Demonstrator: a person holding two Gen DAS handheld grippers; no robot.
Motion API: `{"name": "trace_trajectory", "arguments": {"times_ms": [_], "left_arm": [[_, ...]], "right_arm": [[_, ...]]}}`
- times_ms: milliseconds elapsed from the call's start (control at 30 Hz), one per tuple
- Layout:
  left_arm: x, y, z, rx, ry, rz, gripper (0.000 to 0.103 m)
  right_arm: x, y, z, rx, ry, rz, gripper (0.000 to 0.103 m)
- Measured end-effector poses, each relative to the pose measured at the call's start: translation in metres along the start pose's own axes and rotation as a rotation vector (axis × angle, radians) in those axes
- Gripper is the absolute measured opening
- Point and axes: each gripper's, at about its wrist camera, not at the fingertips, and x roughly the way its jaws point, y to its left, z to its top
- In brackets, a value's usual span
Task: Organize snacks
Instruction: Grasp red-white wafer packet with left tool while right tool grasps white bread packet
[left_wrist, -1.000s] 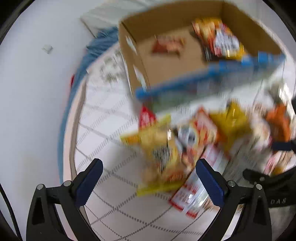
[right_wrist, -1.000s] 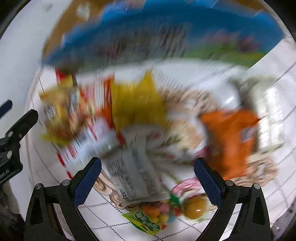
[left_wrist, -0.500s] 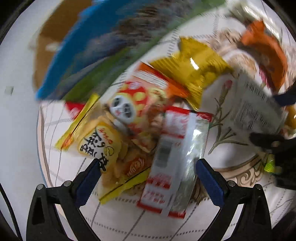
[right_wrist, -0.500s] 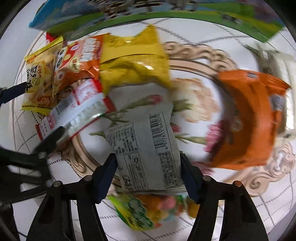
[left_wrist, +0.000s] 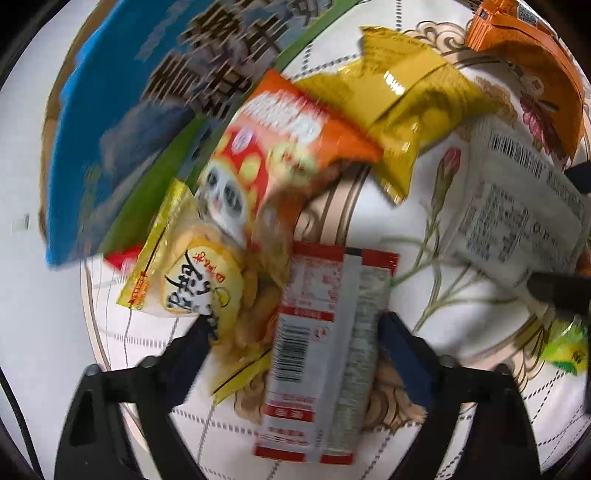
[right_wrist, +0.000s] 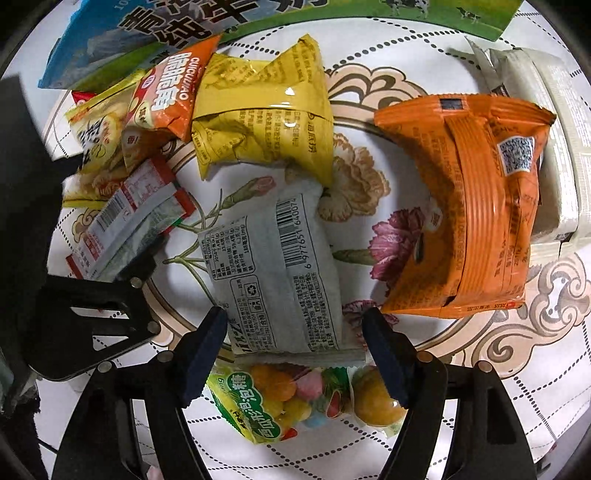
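Snacks lie scattered on a patterned tablecloth (right_wrist: 546, 373) beside a blue-green carton (right_wrist: 110, 40). Left gripper (left_wrist: 291, 332) pts down, jaws closing around a red-white packet (left_wrist: 317, 343) w/ a yellow chip bag (left_wrist: 192, 280) at one finger. Right gripper (right_wrist: 295, 328) straddles a grey-white packet (right_wrist: 273, 266), jaws opening, pads just off it. Orange bag (right_wrist: 476, 206) sits nearby.

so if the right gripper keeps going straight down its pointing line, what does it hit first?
Most likely the grey-white snack packet, which lies between the right gripper's opening jaws; the candy bag sits below it. Depth is unclear.
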Motion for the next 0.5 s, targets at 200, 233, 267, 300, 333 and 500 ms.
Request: {"name": "trace_trajectory", "arguments": {"times_ms": [200,233,267,300,333,500], "left_arm": [[-0.006,0.015,-0.036,-0.204,0.023,0.003,0.052],[-0.008,0.016,-0.041,-0.245,0.028,-0.004,0.052],[-0.010,0.017,-0.049,-0.297,0.038,-0.019,0.052],[-0.012,0.018,-0.053,-0.328,0.042,-0.030,0.052],[-0.014,0.019,-0.060,-0.385,0.050,-0.055,0.052],[-0.006,0.025,-0.099,-0.592,0.112,-0.208,0.052]], "right_arm": [[0.006,0.014,0.002,0.000,-0.005,0.003,0.078],[0.006,0.016,0.007,-0.003,-0.006,0.001,0.078],[0.005,0.019,0.009,-0.009,-0.008,-0.003,0.078],[0.007,0.023,0.011,-0.018,-0.007,-0.010,0.078],[0.009,0.026,0.014,-0.025,-0.005,-0.023,0.079],[0.023,0.043,0.020,-0.077,0.012,-0.127,0.081]]}}
